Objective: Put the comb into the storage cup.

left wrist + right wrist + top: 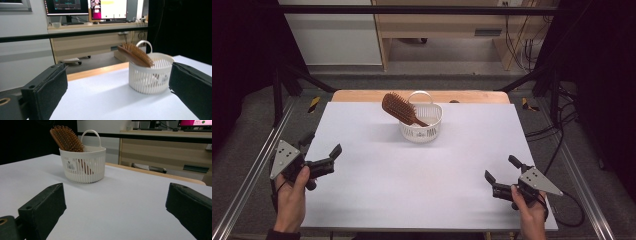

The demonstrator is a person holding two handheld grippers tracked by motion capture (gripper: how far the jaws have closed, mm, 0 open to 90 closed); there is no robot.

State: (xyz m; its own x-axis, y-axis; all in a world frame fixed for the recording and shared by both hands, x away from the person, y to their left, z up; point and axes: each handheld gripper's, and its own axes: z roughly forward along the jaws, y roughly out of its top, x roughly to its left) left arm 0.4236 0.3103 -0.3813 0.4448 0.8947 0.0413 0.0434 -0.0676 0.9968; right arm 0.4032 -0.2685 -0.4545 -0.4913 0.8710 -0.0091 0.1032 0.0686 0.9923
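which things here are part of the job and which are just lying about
Part of the job: hairbrush leaning in the white basket; left gripper and right gripper, both open and apart from them.

Lying about: monitors and wooden desk beyond the table.

Lighting: even overhead, moderate brightness on white table (pixel 412 175) in high view; surrounds at left and right edges fall to near black. Soft, short shadow under basket (pixel 422 127), spread toward viewer; no hard shadows, no glare on table.

Quality: high view low-res, slightly soft overall, fine detail lost in brush (pixel 398 107) bristles.

Left gripper view: near jaws blurred and dark, bg reasonably sharp. Monitors (pixel 86 8) bright, partly blown out. Right third of frame black.

Right gripper view: near jaws out of focus, basket (pixel 83 166) crisp, faint shadow at base. Top-left corner dark. Table slightly grey-blue in tone.
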